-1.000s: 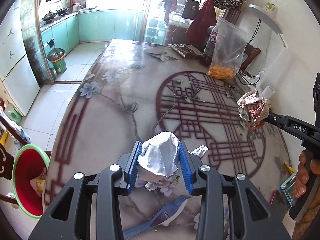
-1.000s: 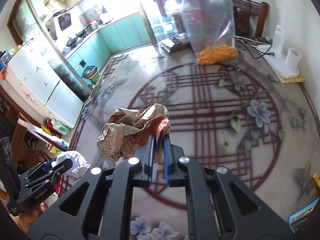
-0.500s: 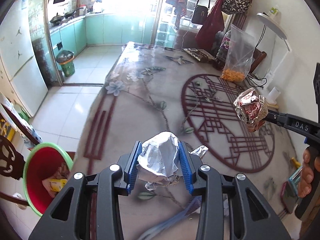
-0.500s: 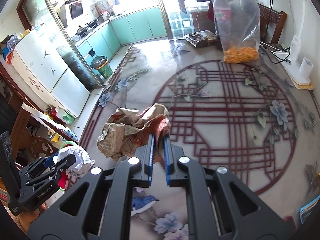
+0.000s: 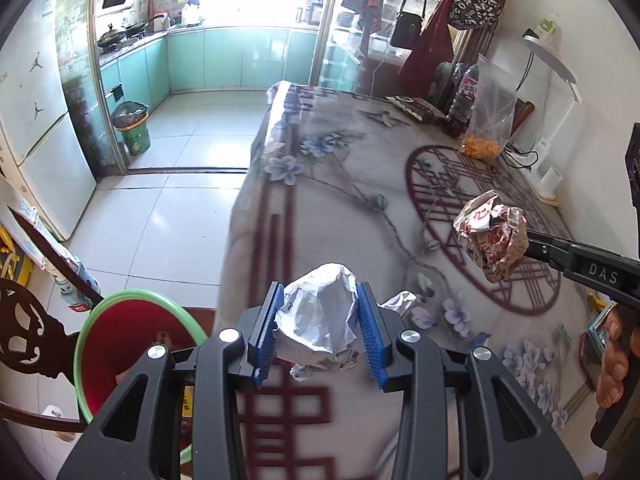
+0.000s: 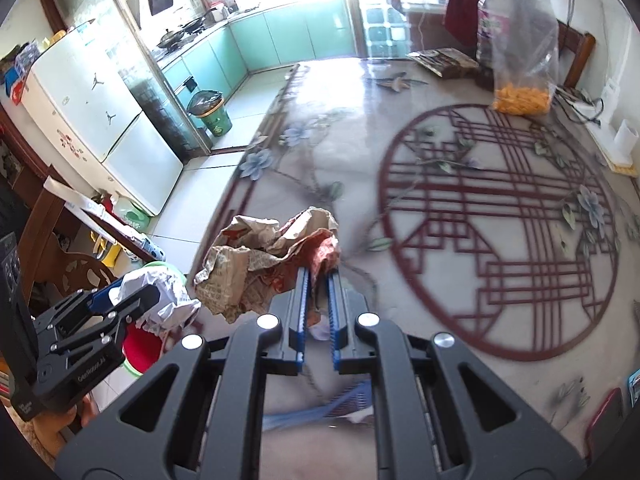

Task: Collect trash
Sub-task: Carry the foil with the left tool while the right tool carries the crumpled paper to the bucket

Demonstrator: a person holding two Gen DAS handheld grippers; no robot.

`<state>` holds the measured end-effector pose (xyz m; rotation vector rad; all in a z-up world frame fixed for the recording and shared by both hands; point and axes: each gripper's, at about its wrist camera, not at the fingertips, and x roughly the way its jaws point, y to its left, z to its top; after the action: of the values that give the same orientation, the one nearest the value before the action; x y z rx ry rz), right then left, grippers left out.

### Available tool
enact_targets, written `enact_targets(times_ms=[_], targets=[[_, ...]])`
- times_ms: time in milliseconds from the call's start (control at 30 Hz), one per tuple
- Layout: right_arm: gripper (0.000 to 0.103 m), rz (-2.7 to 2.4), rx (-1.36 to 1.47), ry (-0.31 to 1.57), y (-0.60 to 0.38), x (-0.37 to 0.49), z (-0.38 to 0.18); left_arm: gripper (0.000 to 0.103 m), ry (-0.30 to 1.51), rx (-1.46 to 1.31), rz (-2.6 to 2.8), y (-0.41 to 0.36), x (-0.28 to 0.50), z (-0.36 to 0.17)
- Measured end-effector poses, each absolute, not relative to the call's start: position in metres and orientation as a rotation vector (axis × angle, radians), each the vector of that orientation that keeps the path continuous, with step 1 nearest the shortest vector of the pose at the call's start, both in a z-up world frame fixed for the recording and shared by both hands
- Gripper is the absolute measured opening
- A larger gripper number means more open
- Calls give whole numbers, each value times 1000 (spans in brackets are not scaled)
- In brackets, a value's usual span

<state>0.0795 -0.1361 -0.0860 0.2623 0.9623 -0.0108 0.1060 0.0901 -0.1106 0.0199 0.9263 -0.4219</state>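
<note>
Both wads are picked up, the left gripper (image 5: pixel 320 330) grasping white paper (image 5: pixel 320 320) and the right gripper (image 6: pixel 319 280) printed paper (image 6: pixel 264 258), with dropping into the bin (image 5: pixel 120 344) at lower left remaining.

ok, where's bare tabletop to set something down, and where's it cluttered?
Bare: the patterned tabletop across the red circular lattice motif and the near-left floral corner. Crowded: the far-right edge, with the clear plastic bag of orange snacks, dark bottle, flat dark packet and white cup.
</note>
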Motion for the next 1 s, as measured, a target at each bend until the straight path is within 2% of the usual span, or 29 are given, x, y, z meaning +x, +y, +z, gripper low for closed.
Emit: enact_targets(times_ms=[1000], targets=[[10,190,125,970,29,121,-74,35,987,-89,-217,256,124,-144]])
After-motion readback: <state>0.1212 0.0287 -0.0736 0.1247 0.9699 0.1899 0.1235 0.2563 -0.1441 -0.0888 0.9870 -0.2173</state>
